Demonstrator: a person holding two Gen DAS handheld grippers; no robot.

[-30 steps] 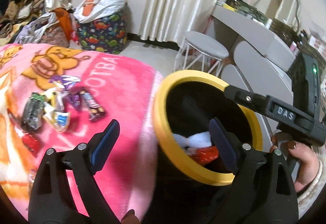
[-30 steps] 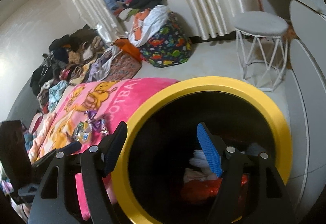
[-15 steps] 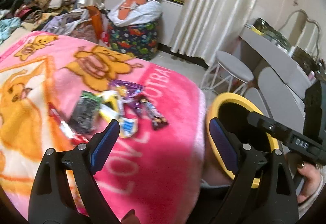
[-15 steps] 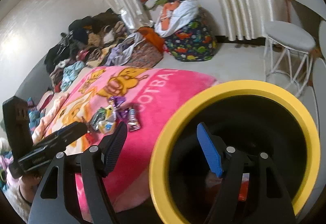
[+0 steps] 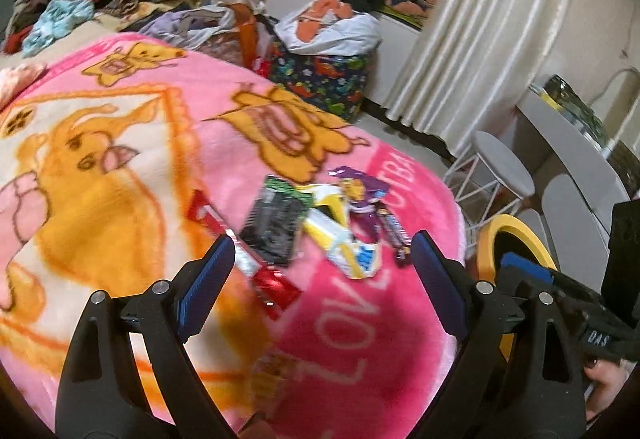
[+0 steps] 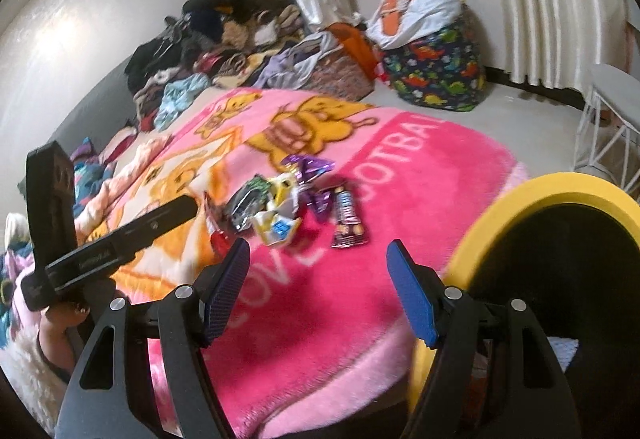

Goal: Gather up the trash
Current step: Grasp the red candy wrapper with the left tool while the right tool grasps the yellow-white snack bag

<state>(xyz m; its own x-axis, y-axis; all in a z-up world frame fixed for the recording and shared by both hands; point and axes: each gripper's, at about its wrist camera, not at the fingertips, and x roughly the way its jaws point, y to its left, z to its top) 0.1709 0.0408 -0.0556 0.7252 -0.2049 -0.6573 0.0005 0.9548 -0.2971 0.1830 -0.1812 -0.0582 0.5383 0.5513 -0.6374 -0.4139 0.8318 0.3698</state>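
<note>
Inspecting wrappers: you have a loose cluster on the pink blanket (image 5: 360, 319), just ahead of both tools.
Left gripper (image 5: 320, 281): jaws stand wide apart with nothing between them; the black wrapper (image 5: 274, 229) and red wrapper (image 5: 276, 285) lie at 11 o'clock of its centre line.
Right gripper (image 6: 316, 285): jaws wide apart, holding nothing; the dark candy bar wrapper (image 6: 347, 221) sits at 12 o'clock, just beyond the pads.
Bin (image 6: 560, 191): yellow-rimmed, at 3 o'clock of the right gripper, tight against the blanket edge.
Risk 1: pieces overlap, so you may pinch 2 wrappers and shed 1 on the way to the bin.
Risk 2: plush pile may get nipped with the foil, dragging the blanket and scattering the yellow-and-white wrapper (image 5: 340, 239) and the purple wrapper (image 5: 360, 195).
Risk 3: both tools converge on 1 small heap; expect a collision if you close together.
Risk 4: view is motion-blurred, so judge edges cautiously.
</note>
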